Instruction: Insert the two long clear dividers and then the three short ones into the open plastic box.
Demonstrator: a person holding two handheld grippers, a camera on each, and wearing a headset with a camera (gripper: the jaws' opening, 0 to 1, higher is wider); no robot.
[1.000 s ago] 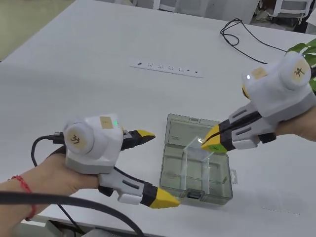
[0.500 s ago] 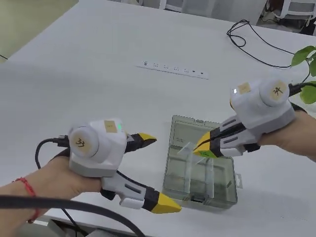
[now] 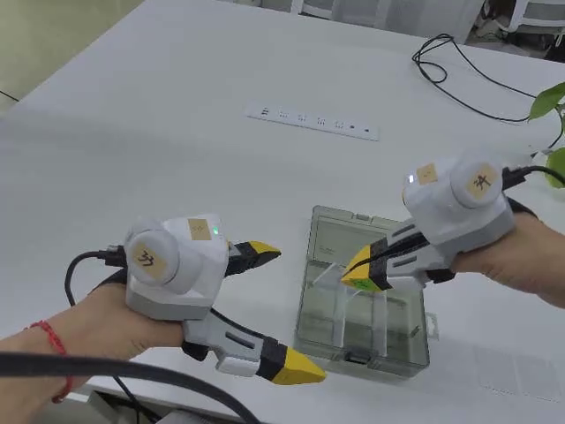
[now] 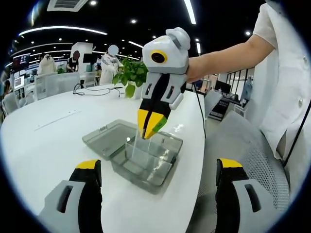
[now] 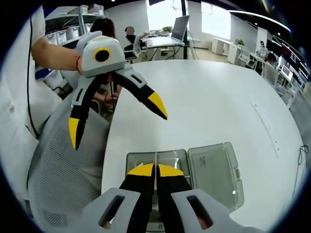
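One divider (image 3: pixel 328 272) in rt gripper (image 3: pixel 357 276), prob. touching box (image 3: pixel 306 311).

My left gripper (image 3: pixel 287 311) hangs just left of the open box (image 3: pixel 388 364), jaws spread wide, one tip level with the box's lid and the other off its near corner. My left hand (image 3: pixel 93 322) grips it from behind. My right gripper (image 3: pixel 357 276) slants down over the box's middle, jaws pinched on a clear divider (image 3: pixel 328 274). My right hand (image 3: pixel 521 261) sits off the box's right side.
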